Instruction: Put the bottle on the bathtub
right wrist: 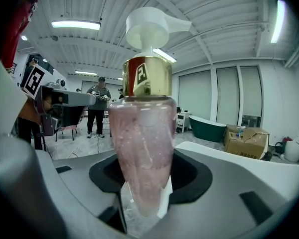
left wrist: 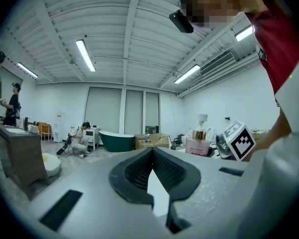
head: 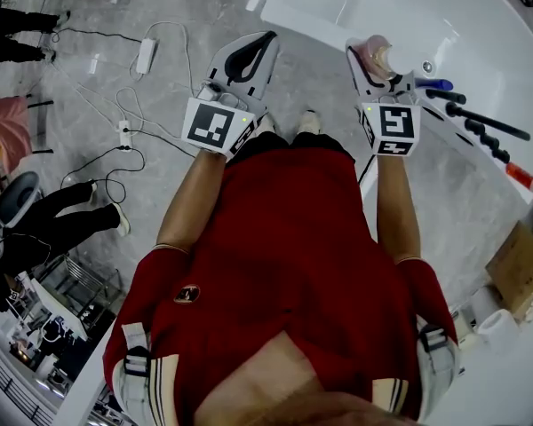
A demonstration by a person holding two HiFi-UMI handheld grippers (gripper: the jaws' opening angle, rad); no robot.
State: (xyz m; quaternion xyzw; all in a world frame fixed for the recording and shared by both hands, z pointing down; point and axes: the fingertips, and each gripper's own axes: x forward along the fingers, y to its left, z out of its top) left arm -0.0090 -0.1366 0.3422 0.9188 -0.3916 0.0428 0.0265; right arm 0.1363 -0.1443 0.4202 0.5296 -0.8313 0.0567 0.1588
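Note:
A pink pump bottle [right wrist: 142,148] with a gold collar and white pump head stands upright between the jaws of my right gripper [right wrist: 142,185], which is shut on its lower body. From the head view the bottle [head: 379,56] and right gripper [head: 374,69] hang at the near edge of the white bathtub [head: 480,51]. My left gripper [head: 265,41] is off to the left over the grey floor, fingertips together and holding nothing. The left gripper view also catches the bottle [left wrist: 198,144] at the right. In its own view the left gripper [left wrist: 152,156] has its pads meeting at the tip.
Several black, blue and red handled tools [head: 480,121] lie on the tub's ledge right of the bottle. Cables and a power strip [head: 124,133] trail over the floor at left. A cardboard box [head: 520,269] sits at the right. People stand and sit further off in the room.

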